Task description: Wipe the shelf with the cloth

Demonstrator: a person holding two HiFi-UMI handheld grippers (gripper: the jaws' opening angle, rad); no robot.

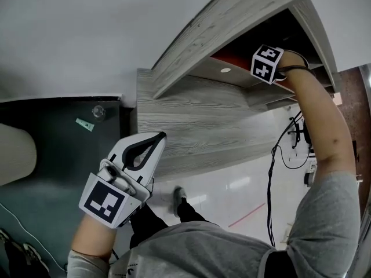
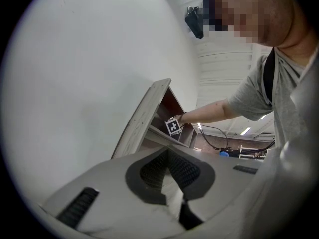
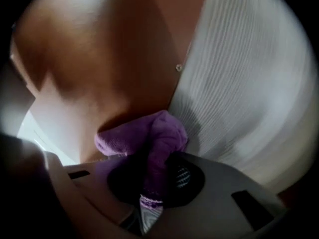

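A purple cloth point(image 3: 160, 132) is bunched between the jaws of my right gripper point(image 3: 158, 159), which is shut on it. The cloth presses where a grey wood-grain panel point(image 3: 244, 83) meets a reddish-brown panel point(image 3: 94, 49) inside the shelf. In the head view my right arm reaches into the upper compartment of the grey wooden shelf point(image 1: 191, 117). Only that gripper's marker cube point(image 1: 267, 62) shows there, and the cloth is hidden. My left gripper point(image 1: 157, 138) hangs low at the left, away from the shelf, shut with nothing in it point(image 2: 168, 154).
A white wall point(image 1: 87, 33) stands left of the shelf. Below it are a dark green floor area point(image 1: 52, 155) and a cream rounded object point(image 1: 14, 152). Black cables point(image 1: 271, 172) hang by my right arm over a glossy white floor point(image 1: 232, 193). A person's shoe point(image 1: 179, 197) is below.
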